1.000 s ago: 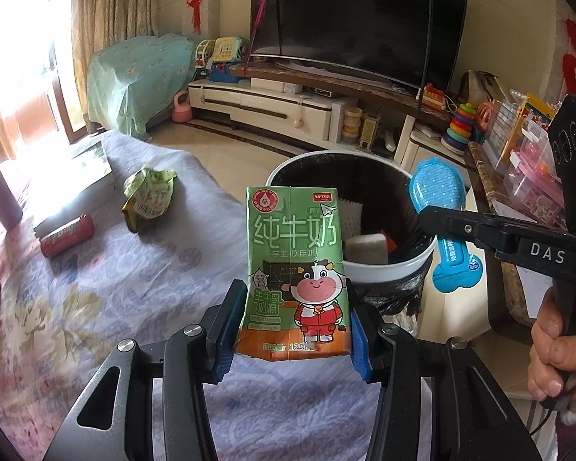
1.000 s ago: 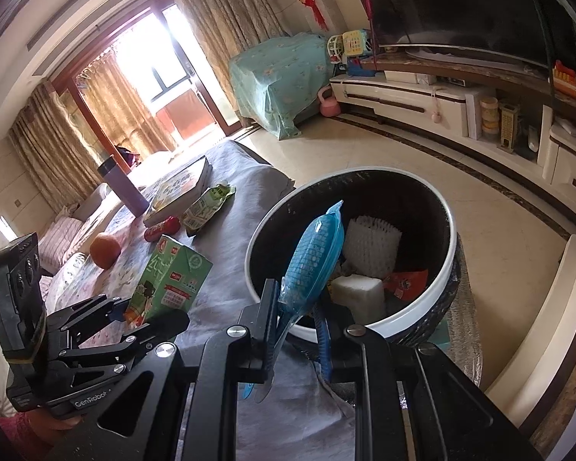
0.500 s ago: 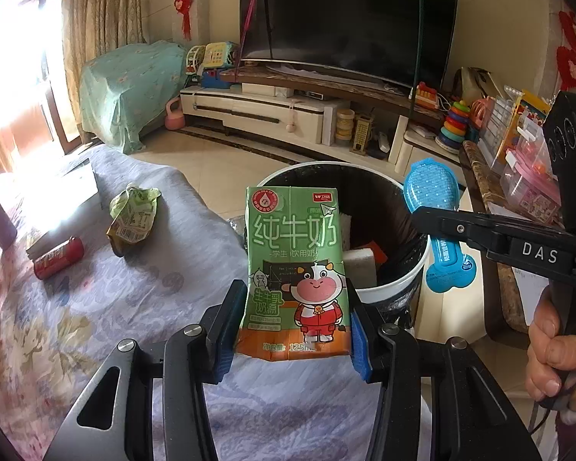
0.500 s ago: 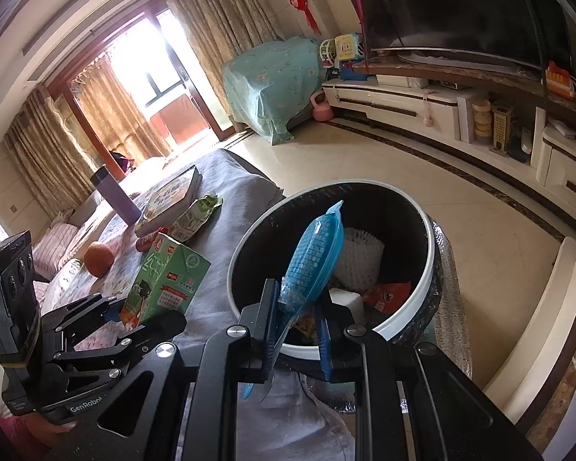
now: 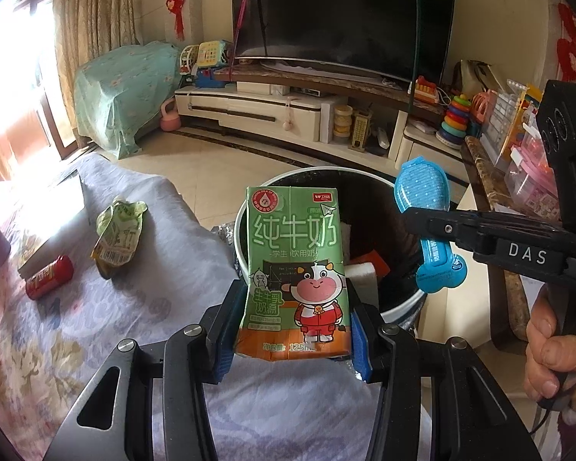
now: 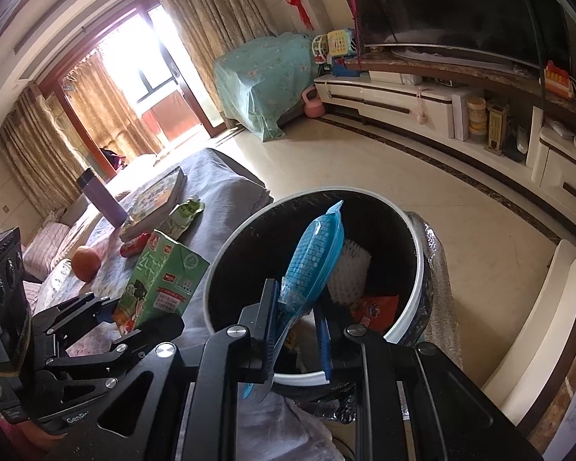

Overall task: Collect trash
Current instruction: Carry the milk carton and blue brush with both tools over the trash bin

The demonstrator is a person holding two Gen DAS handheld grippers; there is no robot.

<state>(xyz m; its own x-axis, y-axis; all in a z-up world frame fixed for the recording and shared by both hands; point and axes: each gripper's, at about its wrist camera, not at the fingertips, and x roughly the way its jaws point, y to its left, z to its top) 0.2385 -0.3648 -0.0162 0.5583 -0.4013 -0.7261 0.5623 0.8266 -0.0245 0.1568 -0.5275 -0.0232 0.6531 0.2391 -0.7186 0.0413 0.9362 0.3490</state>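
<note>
Milk carton (image 5: 293, 269) is held upright at its lower sides by the left hand-held gripper (image 5: 292, 326), closed on it just before the near rim of the trash bin (image 5: 249, 269). A blue packaged brush (image 6: 313, 265) is pinched by the right hand-held gripper (image 6: 297, 330), closed on its lower part, above the bin's opening. Both are judged light; the carton's thin walls would likely dent under pressure, and the brush's glossy wrap may slip. A crumpled green wrapper (image 5: 119, 234) and red can (image 5: 50, 276) lie left of the bin.
</note>
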